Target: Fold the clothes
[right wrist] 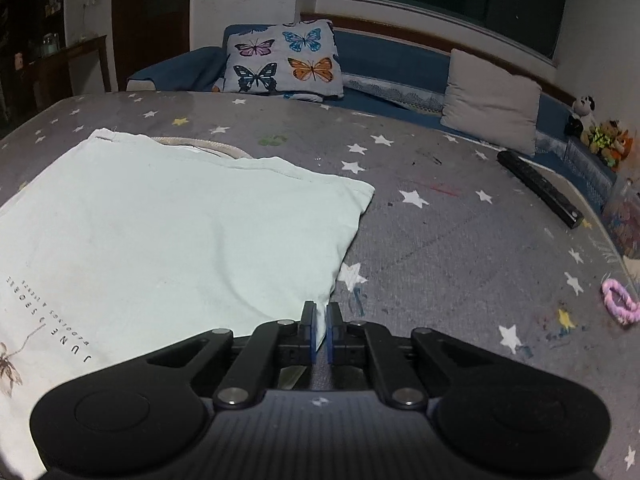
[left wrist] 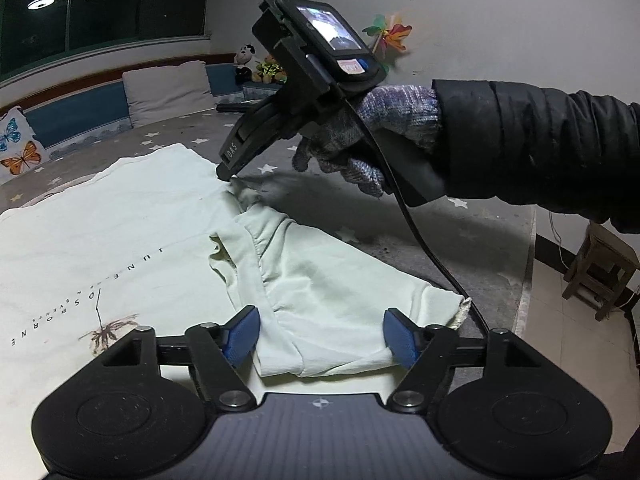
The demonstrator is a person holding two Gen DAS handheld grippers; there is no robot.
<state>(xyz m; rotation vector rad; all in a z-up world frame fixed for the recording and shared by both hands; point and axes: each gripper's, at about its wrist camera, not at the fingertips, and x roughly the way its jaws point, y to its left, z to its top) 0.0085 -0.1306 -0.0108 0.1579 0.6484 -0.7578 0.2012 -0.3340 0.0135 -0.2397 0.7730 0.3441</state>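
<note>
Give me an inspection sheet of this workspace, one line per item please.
Surface: grey star-print bedsheet, stained in spots.
Job's things: pale green T-shirt spread flat, one sleeve rumpled.
Clutter: black bar, pink hair tie.
Grippers: left gripper jaws open, sleeve between them, unpinched; right gripper jaws shut on a T-shirt edge.
Cables: black cable hangs from the right gripper across the sleeve.
Surroundings: butterfly pillow, grey cushion, plush toys, wooden stool.
</note>
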